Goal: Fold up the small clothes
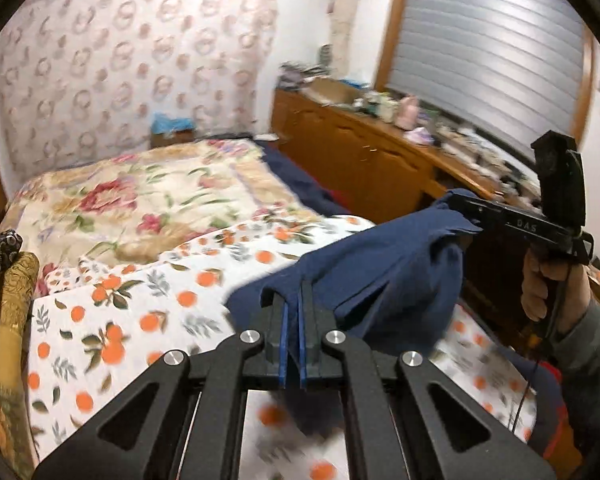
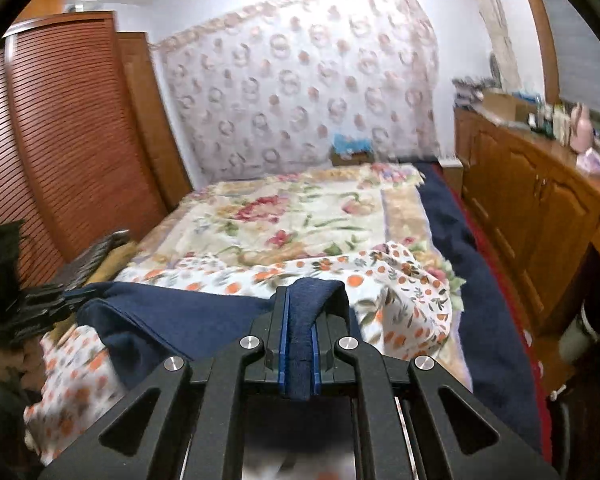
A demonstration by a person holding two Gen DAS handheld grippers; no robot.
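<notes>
A navy garment (image 1: 380, 264) is held in the air above the near end of the bed (image 1: 140, 208), stretched between the two claws. The left claw (image 1: 294, 300) is seen clamped on one edge of the cloth, its blue-lined fingers (image 1: 284, 320) pressed nearly together with fabric pinched between them. The right claw (image 2: 298, 320) is clamped on a bunched fold of the same garment, which is draped over its tips and runs down between its pads. In the left wrist view, the right claw's far end is buried in the cloth. An orange-print sheet (image 1: 140, 312) is spread under the garment, with a floral blanket (image 2: 292, 216) lying beyond it toward the far end of the bed. A wooden cabinet (image 2: 532, 208) stands along the bed's right side.
</notes>
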